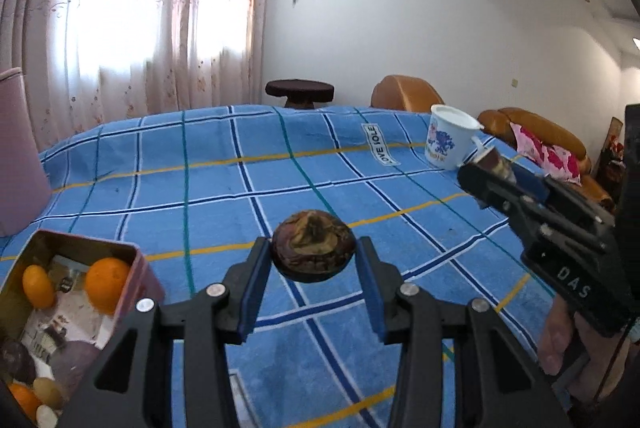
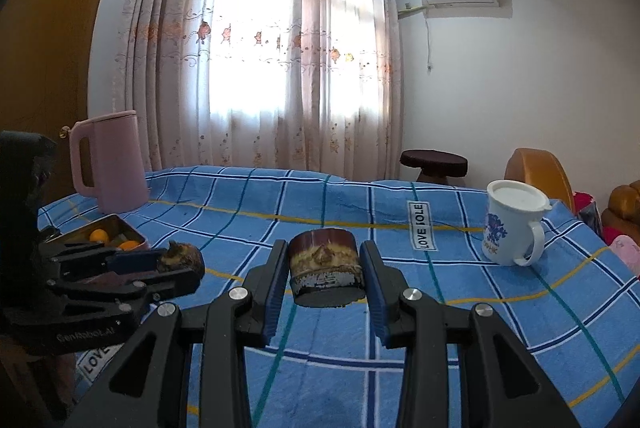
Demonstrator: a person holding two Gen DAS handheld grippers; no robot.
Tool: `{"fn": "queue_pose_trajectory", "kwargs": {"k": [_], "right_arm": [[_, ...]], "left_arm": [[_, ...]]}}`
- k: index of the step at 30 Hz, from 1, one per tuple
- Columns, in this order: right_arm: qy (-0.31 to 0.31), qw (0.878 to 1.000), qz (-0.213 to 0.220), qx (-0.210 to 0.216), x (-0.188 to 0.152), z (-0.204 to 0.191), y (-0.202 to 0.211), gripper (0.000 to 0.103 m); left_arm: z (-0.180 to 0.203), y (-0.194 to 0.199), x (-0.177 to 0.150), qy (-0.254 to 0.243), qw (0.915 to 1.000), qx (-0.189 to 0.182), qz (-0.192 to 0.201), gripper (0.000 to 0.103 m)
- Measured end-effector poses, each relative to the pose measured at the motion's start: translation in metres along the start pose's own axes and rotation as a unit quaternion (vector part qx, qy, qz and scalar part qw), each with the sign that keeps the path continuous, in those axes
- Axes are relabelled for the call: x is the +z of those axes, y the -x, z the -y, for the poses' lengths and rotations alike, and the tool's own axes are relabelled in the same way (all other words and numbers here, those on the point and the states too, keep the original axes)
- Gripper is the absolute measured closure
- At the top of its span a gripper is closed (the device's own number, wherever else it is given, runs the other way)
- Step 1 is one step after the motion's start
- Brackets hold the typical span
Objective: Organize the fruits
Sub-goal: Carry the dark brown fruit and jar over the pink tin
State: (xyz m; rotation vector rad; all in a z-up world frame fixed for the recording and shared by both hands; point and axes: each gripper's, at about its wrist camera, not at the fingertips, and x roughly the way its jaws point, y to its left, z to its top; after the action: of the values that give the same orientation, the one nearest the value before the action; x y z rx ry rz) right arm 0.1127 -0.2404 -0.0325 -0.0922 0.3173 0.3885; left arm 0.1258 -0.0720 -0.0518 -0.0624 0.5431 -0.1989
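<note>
- Gripping a dark, mottled brown fruit point(image 1: 313, 246), the left gripper point(image 1: 313, 260) has its blue pads against both sides of it; the fruit hangs clear above the blue checked cloth point(image 1: 240, 188) that covers the tabletop; in the right wrist view the same gripper point(image 2: 176, 262) enters from the left edge with the fruit point(image 2: 182, 256) at its tip.
- The right gripper point(image 2: 325, 268) is closed partway on a second brown piece point(image 2: 326, 268), cylinder-shaped with a flat dark underside; its pads press the piece on both sides; it too is lifted off the cloth point(image 2: 440, 328); in the left wrist view this gripper point(image 1: 490, 168) reaches in from the right edge.
- An open pink tin point(image 1: 132, 268) sits at the near left corner of the tabletop; inside lie oranges point(image 1: 107, 284), a dark round fruit point(image 1: 16, 364) and pale pieces point(image 1: 46, 390); printed paper lines its bottom.
- A white mug point(image 2: 512, 228) with a blue print and a lid stands near the far right edge; a pink kettle point(image 2: 110, 164) stands at the far left corner, just behind the tin point(image 2: 132, 236).
</note>
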Motion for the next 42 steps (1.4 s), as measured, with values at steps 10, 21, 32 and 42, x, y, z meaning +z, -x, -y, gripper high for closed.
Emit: {"fn": "queue_pose_trajectory", "kwargs": {"k": [10,21,32,42], "right_arm": [[0.012,0.996,-0.016,0.088,0.007,-0.065,-0.007,0.065],[0.057,0.984,-0.02,0.168,0.023,-0.153,-0.018,0.065],[0.12,0.968,-0.041,0.216,0.015,-0.229,-0.035,0.065],[0.138,0.96,-0.086,0.228,0.002,-0.245,-0.057,0.065]], "left_arm": [[-0.037,0.056,-0.002,0.015,0.9987,0.036,0.033,0.058],[-0.103,0.102,-0.017,0.054,0.9923,0.1,0.048,0.058],[-0.155,0.117,-0.042,0.1,0.9853,0.134,0.036,0.058],[-0.171,0.11,-0.058,0.114,0.9843,0.135,0.008,0.058]]}}
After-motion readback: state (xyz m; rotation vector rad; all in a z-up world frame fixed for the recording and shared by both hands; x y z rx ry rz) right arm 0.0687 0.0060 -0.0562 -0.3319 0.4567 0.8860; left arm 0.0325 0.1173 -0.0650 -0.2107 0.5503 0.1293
